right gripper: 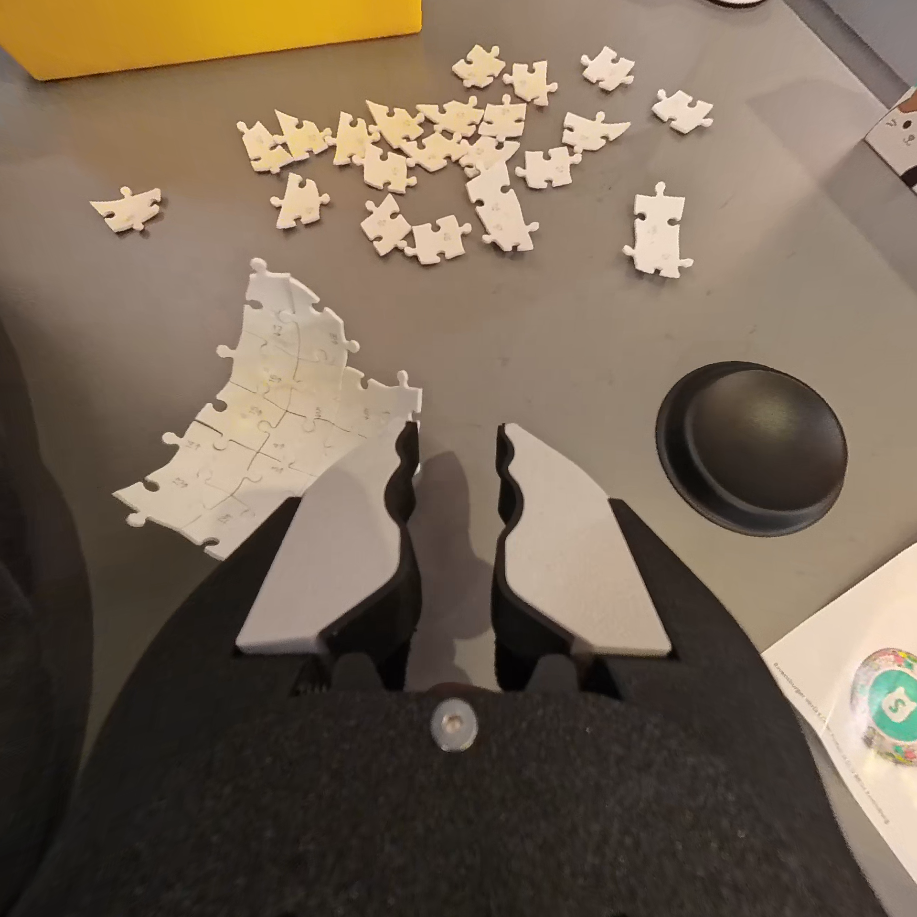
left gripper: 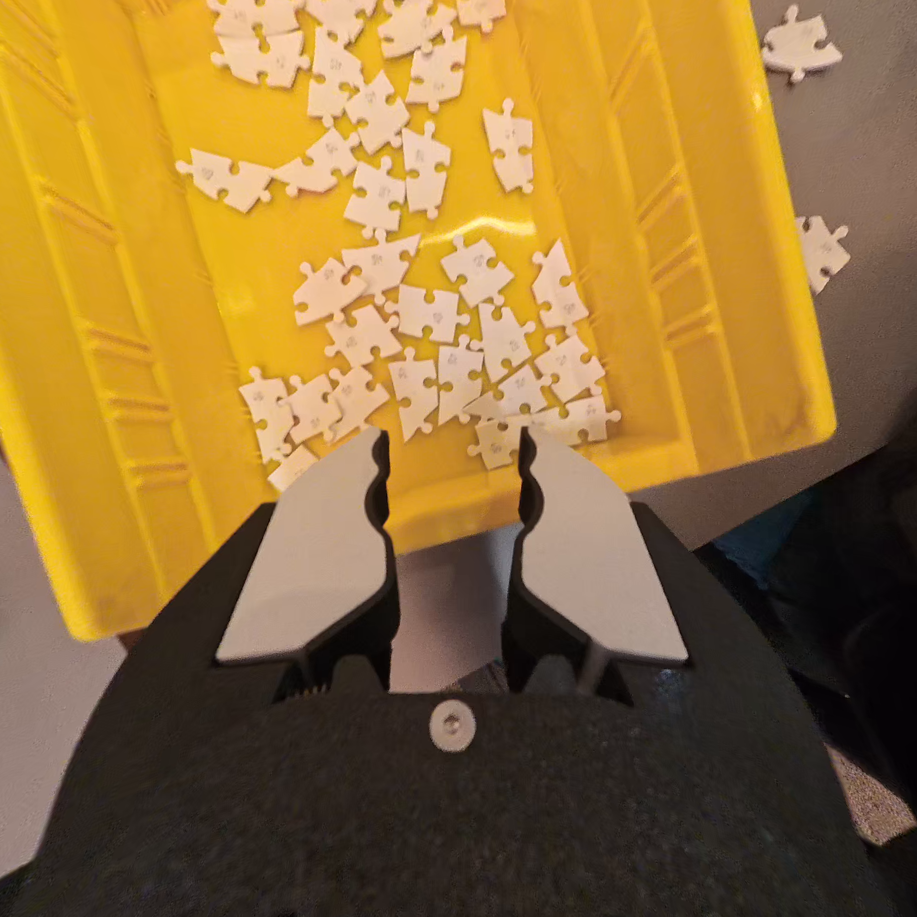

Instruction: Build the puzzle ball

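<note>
In the left wrist view, my left gripper is open and empty above the near end of a yellow bin. Several loose white puzzle pieces lie on the bin's floor. In the right wrist view, my right gripper is open and empty over the grey table. A curved, joined section of white pieces lies just left of it, its right edge touching or just beside the left fingertip. Several loose white pieces lie scattered farther off.
A black dome-shaped stand sits right of the right gripper. A printed leaflet lies at the lower right. The yellow bin's corner shows at the top left. Two pieces lie on the table right of the bin. There is about 45 cm between the tips of the two grippers.
</note>
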Tool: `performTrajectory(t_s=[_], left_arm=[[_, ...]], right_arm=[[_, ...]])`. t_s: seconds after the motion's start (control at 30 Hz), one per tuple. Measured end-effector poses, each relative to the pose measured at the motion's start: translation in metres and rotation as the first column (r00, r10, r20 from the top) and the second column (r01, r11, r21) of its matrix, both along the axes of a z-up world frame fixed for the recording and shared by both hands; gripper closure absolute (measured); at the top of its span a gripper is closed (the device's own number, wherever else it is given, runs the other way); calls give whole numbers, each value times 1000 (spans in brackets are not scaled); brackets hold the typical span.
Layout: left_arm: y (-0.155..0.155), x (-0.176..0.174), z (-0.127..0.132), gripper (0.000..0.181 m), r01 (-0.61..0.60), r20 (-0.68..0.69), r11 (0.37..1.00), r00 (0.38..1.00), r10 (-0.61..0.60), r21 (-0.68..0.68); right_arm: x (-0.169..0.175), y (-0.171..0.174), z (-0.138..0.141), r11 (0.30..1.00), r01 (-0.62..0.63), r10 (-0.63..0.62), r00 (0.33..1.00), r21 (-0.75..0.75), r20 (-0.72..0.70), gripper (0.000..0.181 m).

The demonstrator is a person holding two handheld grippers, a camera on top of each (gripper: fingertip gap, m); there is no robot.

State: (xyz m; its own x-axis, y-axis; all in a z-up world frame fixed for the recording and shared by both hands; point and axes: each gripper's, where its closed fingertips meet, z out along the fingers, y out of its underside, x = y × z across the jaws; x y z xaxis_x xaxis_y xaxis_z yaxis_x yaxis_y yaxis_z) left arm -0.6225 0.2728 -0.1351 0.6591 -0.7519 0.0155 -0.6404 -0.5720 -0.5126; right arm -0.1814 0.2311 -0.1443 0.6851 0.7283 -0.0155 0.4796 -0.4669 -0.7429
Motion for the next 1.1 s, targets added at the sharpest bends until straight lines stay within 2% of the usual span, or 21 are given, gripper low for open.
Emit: performTrajectory(t_s=[0.2, 0.43, 0.6, 1.1], left_arm=[[-5, -24, 7, 133, -58, -11, 998, 998, 58, 1], [-19, -19, 4, 138, -36, -14, 999, 999, 36, -15], [-18, -22, 6, 138, -53, -11, 999, 999, 52, -12], [-12, -10, 0, 137, -5, -25, 1000, 1000, 4, -31]], right_arm=[[2, -3, -1, 1000, 8, -8, 1000, -2, 3, 152], [-2, -2, -2, 1000, -3, 3, 1000, 0, 3, 152], [-2, -2, -3, 1000, -8, 8, 1000, -1, 9, 152], [-1, -3, -8, 1000, -2, 2, 1000, -12, 10, 152]])
